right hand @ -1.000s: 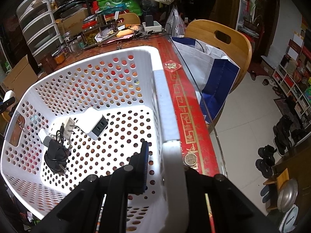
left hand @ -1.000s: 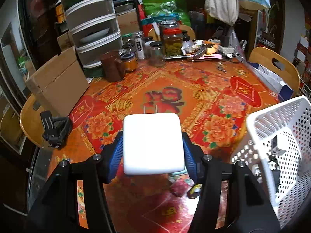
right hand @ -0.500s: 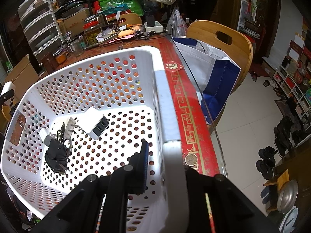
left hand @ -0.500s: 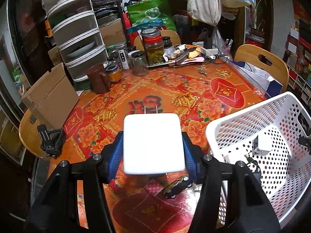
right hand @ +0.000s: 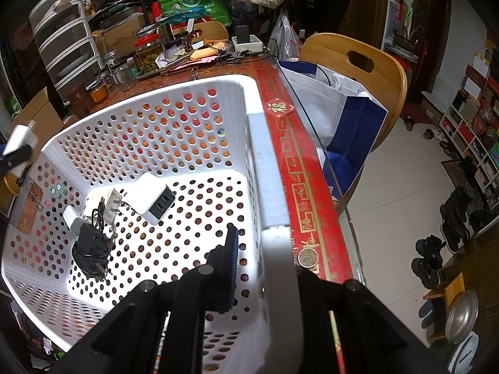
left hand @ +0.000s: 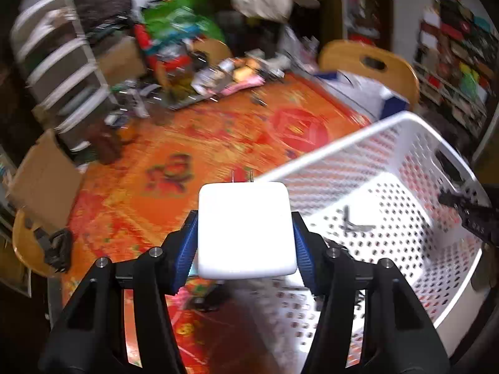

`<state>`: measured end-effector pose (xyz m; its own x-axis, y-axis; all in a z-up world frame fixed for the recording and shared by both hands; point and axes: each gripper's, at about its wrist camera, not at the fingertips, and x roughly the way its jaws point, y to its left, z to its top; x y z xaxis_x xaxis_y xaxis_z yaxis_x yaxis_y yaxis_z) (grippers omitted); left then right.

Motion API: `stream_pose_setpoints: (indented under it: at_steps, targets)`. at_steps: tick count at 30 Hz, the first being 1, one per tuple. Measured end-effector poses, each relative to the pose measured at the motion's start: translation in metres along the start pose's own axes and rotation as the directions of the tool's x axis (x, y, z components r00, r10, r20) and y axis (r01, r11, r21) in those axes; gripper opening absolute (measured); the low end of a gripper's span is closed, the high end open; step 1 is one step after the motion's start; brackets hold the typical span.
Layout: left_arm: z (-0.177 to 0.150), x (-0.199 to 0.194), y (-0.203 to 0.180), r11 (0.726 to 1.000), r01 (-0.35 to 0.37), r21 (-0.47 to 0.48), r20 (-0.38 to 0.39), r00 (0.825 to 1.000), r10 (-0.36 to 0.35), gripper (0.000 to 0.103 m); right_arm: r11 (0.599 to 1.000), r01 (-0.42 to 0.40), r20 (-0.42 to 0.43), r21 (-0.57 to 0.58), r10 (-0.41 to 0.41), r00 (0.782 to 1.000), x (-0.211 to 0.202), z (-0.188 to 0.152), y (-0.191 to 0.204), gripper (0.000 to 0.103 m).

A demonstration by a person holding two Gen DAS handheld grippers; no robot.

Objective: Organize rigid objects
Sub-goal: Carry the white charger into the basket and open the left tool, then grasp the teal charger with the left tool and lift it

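My left gripper (left hand: 246, 237) is shut on a white square power adapter (left hand: 246, 227), prongs pointing away, held in the air at the left rim of the white perforated basket (left hand: 327, 152). The adapter also shows at the far left of the right wrist view (right hand: 20, 138). My right gripper (right hand: 259, 261) is shut on the basket's right wall (right hand: 265, 171), one finger inside, one outside. Inside the basket lie a white USB charger (right hand: 152, 198), a white plug (right hand: 110, 207) and a black plug with coiled cable (right hand: 89, 249).
The table has a red and orange floral cloth (left hand: 187, 143). Jars and clutter (right hand: 146, 59) crowd the far edge. A cardboard box (left hand: 43, 177) and plastic drawers (right hand: 62, 40) stand at the left. Wooden chairs (right hand: 368, 62) and a blue-white bag (right hand: 343, 115) stand at the right. A coin (right hand: 307, 257) lies by the basket.
My left gripper has swung right with the adapter, so the basket now fills the right half of its view, with motion blur. My right gripper and the basket have stayed put.
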<state>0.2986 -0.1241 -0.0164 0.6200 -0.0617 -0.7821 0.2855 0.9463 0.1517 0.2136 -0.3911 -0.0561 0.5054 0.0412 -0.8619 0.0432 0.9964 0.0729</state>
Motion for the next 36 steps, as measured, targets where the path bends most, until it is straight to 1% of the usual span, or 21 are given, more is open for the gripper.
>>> stream_pose_setpoints:
  at_steps: [5,8,10,13,15,17,18,19,21,23,25,26,27,28,29,30,31,32,33,35,36]
  targets:
    - [0.005,0.032,-0.041,0.996,0.052,0.077,-0.128,0.991,-0.042,0.054,1.0,-0.001,0.0,0.0,0.001,1.0,0.0,0.0,0.0,0.014]
    - [0.007,0.052,-0.06,0.989,0.101,0.103,-0.205,0.976,-0.078,0.054,1.0,0.0,0.0,-0.002,0.0,1.0,0.0,0.0,0.0,0.014]
    - [0.008,0.06,-0.071,0.986,0.119,0.116,-0.24,0.967,-0.089,0.054,1.0,-0.001,-0.001,-0.004,0.001,1.0,0.0,0.001,0.002,0.014]
    - [0.01,0.075,-0.089,0.977,0.165,0.135,-0.306,0.945,-0.118,0.054,1.0,-0.001,-0.001,-0.005,0.001,1.0,0.0,0.001,0.003,0.014]
    - [0.009,0.086,-0.1,0.969,0.21,0.13,-0.364,0.919,-0.15,0.054,1.0,-0.002,-0.001,-0.005,0.002,1.0,0.0,0.001,0.003,0.014]
    - [0.009,0.092,-0.105,0.965,0.232,0.121,-0.392,0.904,-0.168,0.054,1.0,-0.003,-0.001,-0.007,0.003,1.0,0.0,0.003,0.004,0.014]
    - [0.01,0.092,-0.107,0.964,0.234,0.122,-0.392,0.904,-0.17,0.056,1.0,-0.004,-0.002,-0.008,0.004,1.0,0.0,0.003,0.005,0.014]
    - [0.011,0.091,-0.109,0.963,0.239,0.126,-0.386,0.906,-0.174,0.063,1.0,-0.004,-0.003,-0.01,0.004,1.0,0.001,0.003,0.006,0.015]
    - [0.012,0.083,-0.105,0.96,0.249,0.127,-0.349,0.917,-0.192,0.076,1.0,-0.005,-0.005,-0.013,0.005,1.0,0.001,0.004,0.006,0.015]
    - [0.016,0.063,-0.086,0.962,0.257,0.094,-0.272,0.936,-0.223,0.077,1.0,-0.007,-0.004,-0.015,0.007,1.0,0.001,0.003,0.006,0.015]
    - [0.015,0.038,-0.053,0.961,0.277,0.023,-0.175,0.947,-0.269,0.078,1.0,-0.008,-0.004,-0.015,0.008,1.0,0.001,0.003,0.005,0.015]
    - [0.012,0.02,-0.025,0.958,0.285,-0.026,-0.108,0.952,-0.287,0.081,1.0,-0.009,-0.005,-0.015,0.009,1.0,0.001,0.003,0.005,0.015]
    - [0.007,0.008,-0.001,0.956,0.285,-0.064,-0.057,0.956,-0.288,0.092,1.0,-0.008,-0.005,-0.016,0.008,1.0,0.001,0.003,0.005,0.015]
    - [0.0,-0.006,0.028,0.958,0.265,-0.105,0.004,0.964,-0.266,0.103,1.0,-0.007,-0.006,-0.017,0.007,1.0,0.002,0.003,0.005,0.015]
    - [-0.006,-0.014,0.051,0.964,0.232,-0.131,0.042,0.973,-0.228,0.103,1.0,-0.008,-0.007,-0.017,0.008,1.0,0.002,0.004,0.005,0.015]
    - [-0.014,-0.018,0.073,0.971,0.178,-0.161,0.062,0.984,-0.17,0.103,1.0,-0.006,-0.007,-0.021,0.006,1.0,0.002,0.004,0.006,0.015]
    - [-0.021,-0.017,0.092,0.974,0.118,-0.193,0.061,0.992,-0.109,0.103,1.0,-0.008,-0.007,-0.021,0.007,1.0,0.003,0.003,0.005,0.015]
    - [-0.032,-0.006,0.119,0.968,0.048,-0.245,0.028,0.999,-0.042,0.103,1.0,-0.007,-0.007,-0.021,0.007,1.0,0.003,0.003,0.005,0.015]
    - [-0.038,0.005,0.135,0.96,0.029,-0.278,-0.002,1.0,-0.031,0.103,1.0,-0.008,-0.006,-0.021,0.008,1.0,0.003,0.004,0.004,0.015]
    - [-0.056,0.042,0.169,0.927,0.03,-0.373,-0.093,0.993,-0.069,0.103,1.0,-0.009,-0.007,-0.019,0.009,1.0,0.003,0.004,0.005,0.015]
    - [-0.062,0.057,0.175,0.921,0.031,-0.388,-0.123,0.989,-0.085,0.103,1.0,-0.009,-0.007,-0.018,0.009,1.0,0.004,0.004,0.005,0.015]
